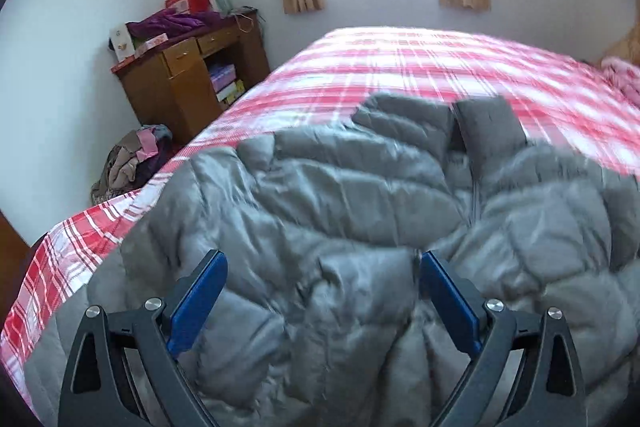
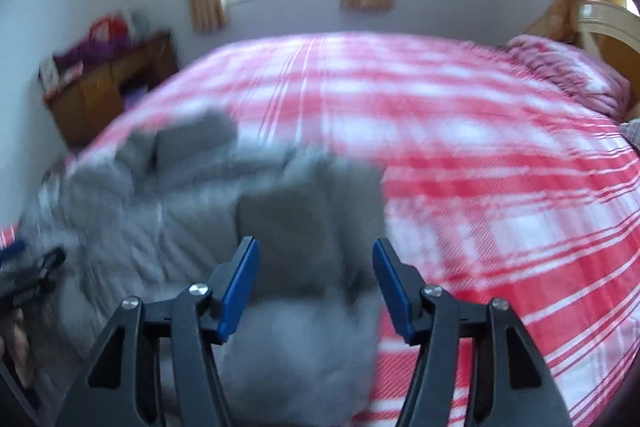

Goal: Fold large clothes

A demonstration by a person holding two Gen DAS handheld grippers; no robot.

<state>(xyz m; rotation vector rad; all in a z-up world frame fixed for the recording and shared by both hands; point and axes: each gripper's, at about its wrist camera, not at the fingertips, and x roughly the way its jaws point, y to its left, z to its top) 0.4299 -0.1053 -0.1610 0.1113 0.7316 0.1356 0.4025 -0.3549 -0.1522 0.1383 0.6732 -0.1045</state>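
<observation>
Both jaws gape: my left gripper [image 1: 320,267] and right gripper [image 2: 316,255] hover over the grey puffer jacket [image 1: 340,195] on the bed [image 1: 420,67], its collar toward twelve o'clock, neither gripping.

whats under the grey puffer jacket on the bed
The grey puffer jacket lies on the red and white plaid bedsheet, which shows around it on the left, far and right sides. Whatever sits directly beneath the jacket's bulk is covered and cannot be seen.
</observation>
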